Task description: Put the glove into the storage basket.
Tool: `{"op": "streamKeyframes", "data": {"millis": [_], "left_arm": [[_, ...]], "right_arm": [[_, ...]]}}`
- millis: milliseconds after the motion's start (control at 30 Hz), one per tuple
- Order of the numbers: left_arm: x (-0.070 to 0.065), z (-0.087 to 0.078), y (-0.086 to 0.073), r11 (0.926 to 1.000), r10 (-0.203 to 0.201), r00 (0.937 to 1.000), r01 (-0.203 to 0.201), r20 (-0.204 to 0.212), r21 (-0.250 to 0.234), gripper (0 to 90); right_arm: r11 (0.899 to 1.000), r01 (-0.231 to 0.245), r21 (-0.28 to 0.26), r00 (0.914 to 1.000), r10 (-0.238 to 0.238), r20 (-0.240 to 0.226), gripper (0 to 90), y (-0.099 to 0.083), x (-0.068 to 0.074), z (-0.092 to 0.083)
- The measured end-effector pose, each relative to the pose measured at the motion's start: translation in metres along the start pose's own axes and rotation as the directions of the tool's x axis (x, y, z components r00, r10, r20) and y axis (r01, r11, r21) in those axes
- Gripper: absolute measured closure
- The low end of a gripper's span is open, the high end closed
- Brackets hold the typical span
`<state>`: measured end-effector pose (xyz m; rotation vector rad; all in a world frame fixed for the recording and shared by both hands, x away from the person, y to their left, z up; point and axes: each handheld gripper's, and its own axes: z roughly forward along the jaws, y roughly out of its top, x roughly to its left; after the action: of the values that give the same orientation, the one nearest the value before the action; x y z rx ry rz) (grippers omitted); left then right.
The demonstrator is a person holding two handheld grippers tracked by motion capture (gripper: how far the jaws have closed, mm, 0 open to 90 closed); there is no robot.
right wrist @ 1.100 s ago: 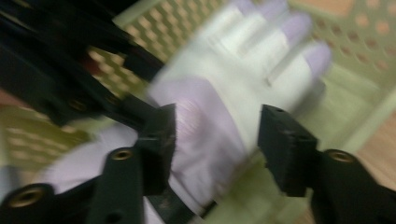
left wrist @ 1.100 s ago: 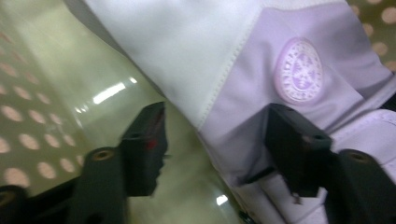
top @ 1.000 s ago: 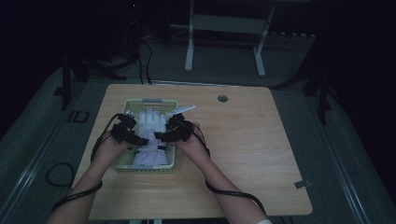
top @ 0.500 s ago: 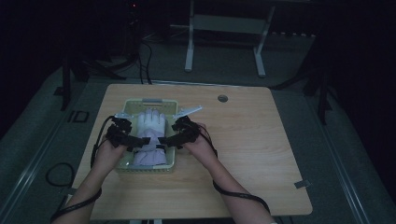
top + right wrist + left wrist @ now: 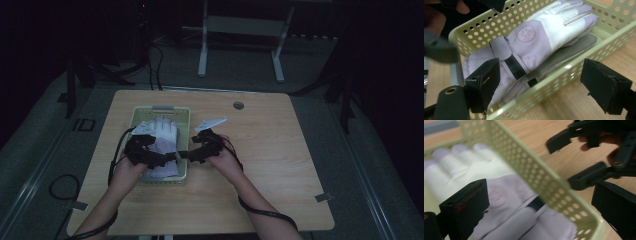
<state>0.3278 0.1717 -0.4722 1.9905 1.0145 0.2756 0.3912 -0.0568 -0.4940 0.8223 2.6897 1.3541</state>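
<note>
Lying in the green basket (image 5: 584, 58), the pale glove (image 5: 541, 42) runs lengthwise, cuff toward the person. Both tongs have just been spreading and pinch nothing: the left gripper (image 5: 150, 157) hovers over the cuff (nearer, probably), the right gripper (image 5: 192, 154) beside the basket's wall.

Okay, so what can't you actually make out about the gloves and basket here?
- Lower glove: right gripper view, mostly hidden under the upper glove.
- Round badge: its lettering is too small to read.
- Basket: left gripper view, blurred and cut off by the edges.
- High view: hands cover the gloves' cuffs.
</note>
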Motion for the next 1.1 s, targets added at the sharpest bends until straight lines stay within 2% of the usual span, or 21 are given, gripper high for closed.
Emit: {"op": "streamKeyframes", "data": {"millis": [133, 267, 400, 533, 667, 733, 833, 1033, 1100], "left_arm": [[-0.021, 0.006, 0.007, 0.9996, 0.023, 0.9980, -0.022, 0.058, -0.020, 1.6], [-0.036, 0.011, 0.010, 0.9987, 0.046, 0.9946, -0.044, 0.093, -0.024, 1.6], [-0.056, 0.018, 0.015, 0.9973, 0.070, 0.9855, -0.065, 0.155, -0.036, 1.6], [-0.075, 0.025, 0.018, 0.9928, 0.118, 0.9793, -0.114, 0.164, -0.036, 1.6], [-0.087, 0.033, 0.017, 0.9913, 0.131, 0.9717, -0.127, 0.197, -0.035, 1.6], [-0.093, 0.039, 0.016, 0.9908, 0.135, 0.9658, -0.130, 0.222, -0.038, 1.6], [-0.101, 0.048, 0.014, 0.9894, 0.145, 0.9626, -0.142, 0.229, -0.028, 1.6], [-0.119, 0.066, 0.010, 0.9859, 0.163, 0.9511, -0.167, 0.263, -0.007, 1.6], [-0.126, 0.073, 0.008, 0.9860, 0.160, 0.9430, -0.166, 0.292, -0.003, 1.6]], "right_arm": [[1.000, 0.003, -0.013, 1.0000, -0.003, 0.005, 16.1, -0.006, -0.003, -0.010], [1.000, 0.000, -0.026, 0.9999, 0.001, 0.011, 16.1, -0.013, -0.008, -0.021], [0.999, -0.011, -0.033, 0.9998, 0.012, 0.017, 16.1, -0.022, -0.015, -0.031], [0.999, -0.022, -0.037, 0.9996, 0.023, 0.017, 16.1, -0.033, -0.021, -0.040], [0.999, -0.025, -0.033, 0.9996, 0.026, 0.011, 16.1, -0.045, -0.028, -0.051], [0.999, -0.029, -0.042, 0.9996, 0.030, 0.002, 15.7, -0.051, -0.032, -0.058], [0.999, -0.024, -0.035, 0.9996, 0.024, 0.014, 15.7, -0.060, -0.037, -0.067], [0.999, -0.024, -0.031, 0.9985, 0.026, 0.049, 15.8, -0.077, -0.045, -0.082], [0.999, -0.031, -0.030, 0.9981, 0.032, 0.052, 15.8, -0.082, -0.047, -0.085]]}}
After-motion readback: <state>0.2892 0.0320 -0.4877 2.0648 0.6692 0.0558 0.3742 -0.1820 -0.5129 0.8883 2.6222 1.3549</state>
